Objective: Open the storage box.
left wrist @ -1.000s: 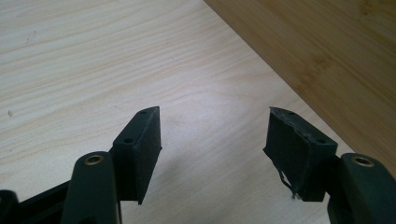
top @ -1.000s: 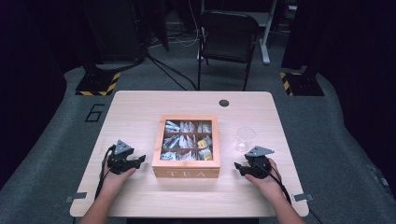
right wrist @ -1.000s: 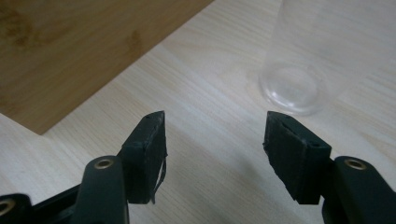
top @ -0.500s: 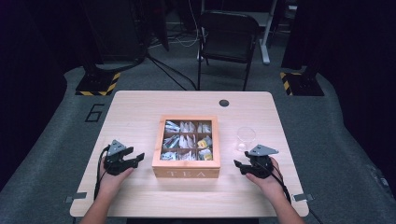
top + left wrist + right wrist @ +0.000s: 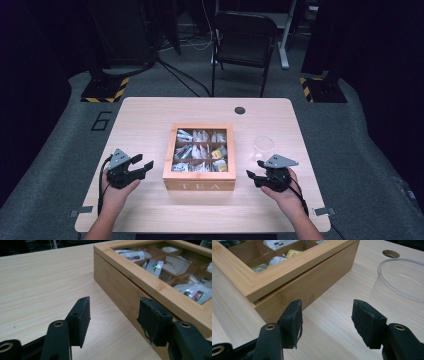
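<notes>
The wooden tea box (image 5: 200,157) sits mid-counter (image 5: 150,115), nearer the front edge, its compartments holding tea packets (image 5: 192,150). The left gripper (image 5: 142,167) hovers just beside the box's left wall, jaws parted with nothing between them, having just been closing. The right gripper (image 5: 251,177) faces the box's right side, jaws apart and empty, beside a clear plastic cup (image 5: 263,147).

Printing on the sachets (image 5: 200,150) inside the tea box (image 5: 200,185): too small to read from above. Far right corner of the box cut off in the left gripper view. Clear cup (image 5: 402,282) cropped at the right edge in the right gripper view.
</notes>
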